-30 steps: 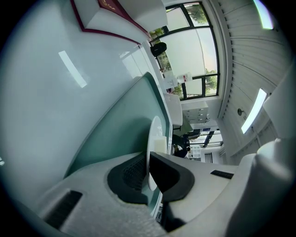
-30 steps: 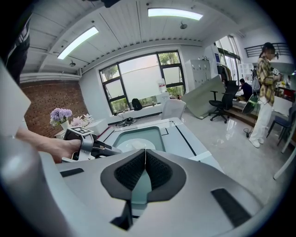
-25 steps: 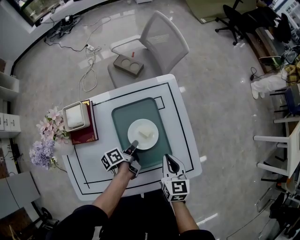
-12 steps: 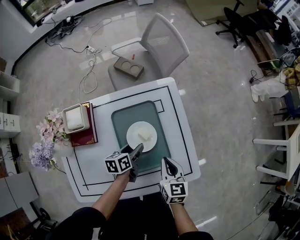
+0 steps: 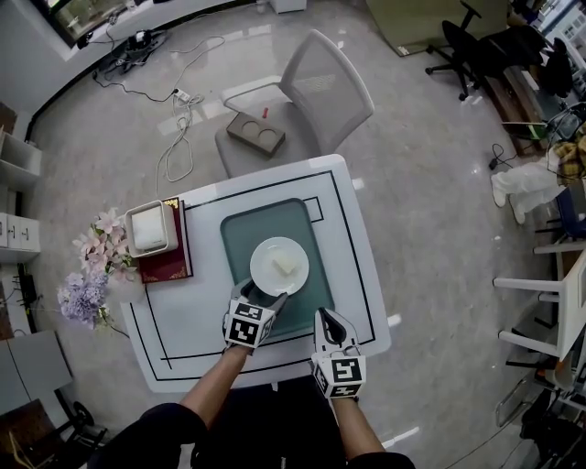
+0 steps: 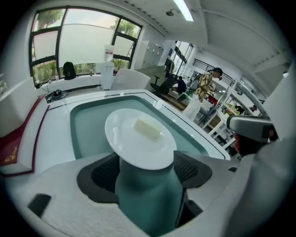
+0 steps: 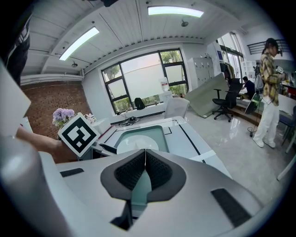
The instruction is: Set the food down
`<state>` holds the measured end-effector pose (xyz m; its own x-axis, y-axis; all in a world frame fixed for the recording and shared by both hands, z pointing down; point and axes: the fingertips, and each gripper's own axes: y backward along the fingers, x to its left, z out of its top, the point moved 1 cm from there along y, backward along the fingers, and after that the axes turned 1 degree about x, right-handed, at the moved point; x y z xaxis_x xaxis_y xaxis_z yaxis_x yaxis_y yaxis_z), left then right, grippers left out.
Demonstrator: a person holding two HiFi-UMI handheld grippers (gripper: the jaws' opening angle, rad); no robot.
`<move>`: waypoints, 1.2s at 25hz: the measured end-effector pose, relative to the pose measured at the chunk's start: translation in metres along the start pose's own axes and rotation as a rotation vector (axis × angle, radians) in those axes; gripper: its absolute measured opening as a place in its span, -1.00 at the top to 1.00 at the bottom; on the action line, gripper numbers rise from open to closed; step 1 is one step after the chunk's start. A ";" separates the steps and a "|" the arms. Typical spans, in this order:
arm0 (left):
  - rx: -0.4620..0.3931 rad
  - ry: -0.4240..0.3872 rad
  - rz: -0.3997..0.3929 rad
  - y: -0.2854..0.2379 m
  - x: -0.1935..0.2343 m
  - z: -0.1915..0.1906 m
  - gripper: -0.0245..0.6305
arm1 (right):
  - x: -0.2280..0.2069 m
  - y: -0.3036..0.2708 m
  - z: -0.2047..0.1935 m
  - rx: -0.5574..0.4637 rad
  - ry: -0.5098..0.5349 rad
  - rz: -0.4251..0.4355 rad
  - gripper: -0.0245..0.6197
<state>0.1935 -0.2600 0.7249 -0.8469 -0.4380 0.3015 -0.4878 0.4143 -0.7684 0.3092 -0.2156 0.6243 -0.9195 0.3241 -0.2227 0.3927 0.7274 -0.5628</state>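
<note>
Food [image 5: 287, 265] plate [image 5: 268, 278] on mat [image 5: 265, 220].
Left gripper [image 5: 259, 294] jaws just opened, plate rim between; right gripper [image 5: 327, 321] closed, empty; book [image 5: 169, 262] at plate's 9 o'clock.

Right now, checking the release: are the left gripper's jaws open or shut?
Open: the left gripper has just been opening its jaws; they stand apart, the rim of the plate between them, unpressed.

Office, swivel chairs [image 7: 226, 99], ceiling strip lights [image 7: 175, 11]

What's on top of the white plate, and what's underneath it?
A pale block of food lies on the plate, which sits on a green mat on the table. The mat directly beneath the plate is covered.
</note>
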 end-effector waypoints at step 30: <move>-0.311 -0.192 0.098 0.141 0.005 -0.004 0.17 | 0.105 0.039 0.025 -0.124 0.080 0.049 0.90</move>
<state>0.1191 -0.2006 0.6203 -0.8522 -0.5135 0.1005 -0.4720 0.6715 -0.5713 0.2274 -0.1687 0.5588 -0.8967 0.4042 -0.1805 0.4407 0.7771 -0.4492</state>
